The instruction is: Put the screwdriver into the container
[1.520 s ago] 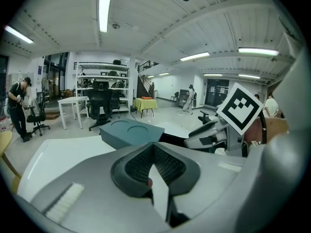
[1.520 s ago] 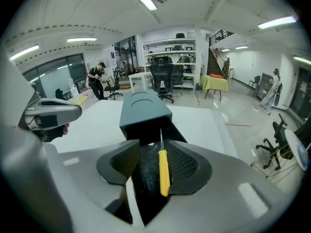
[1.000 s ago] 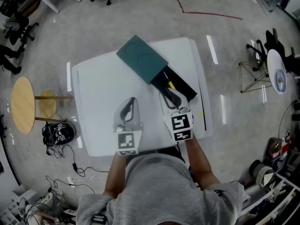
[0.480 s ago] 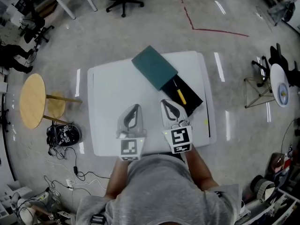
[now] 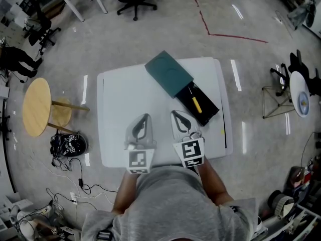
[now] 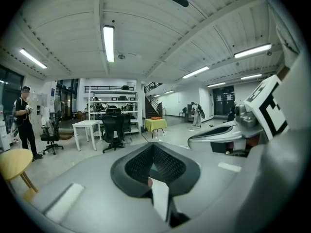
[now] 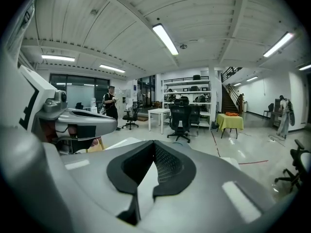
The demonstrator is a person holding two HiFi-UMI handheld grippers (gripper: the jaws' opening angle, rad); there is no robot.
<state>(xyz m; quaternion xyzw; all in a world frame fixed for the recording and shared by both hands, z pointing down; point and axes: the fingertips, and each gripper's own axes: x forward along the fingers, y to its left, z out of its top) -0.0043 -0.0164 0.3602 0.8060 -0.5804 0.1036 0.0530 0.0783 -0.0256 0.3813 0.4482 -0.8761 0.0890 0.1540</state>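
At the left part of the white table (image 5: 115, 99) the left gripper (image 5: 144, 117) is held above the surface. Its jaws are together at the tips and nothing is between them. Just beside it, toward the right, is the right gripper (image 5: 174, 114). Its jaws have just been closing and are now together too, with nothing between them.

Further right, near the far right corner of the table, lies the container (image 5: 211, 106), a long black box. A teal lid (image 5: 168, 73) covers its far end and the near end is open. The screwdriver (image 5: 196, 103) lies inside this open end, along the box and apart from both grippers. So I think the task is already done.

I judge the screwdriver to be light and stiff, not fragile. The yellow handle looks like smooth plastic, so it may slip a little. The thin shaft is narrow for wide jaws, and the tool could roll. If somebody must take it again, the best place is across the middle of the handle, with the jaws closing on its two sides.
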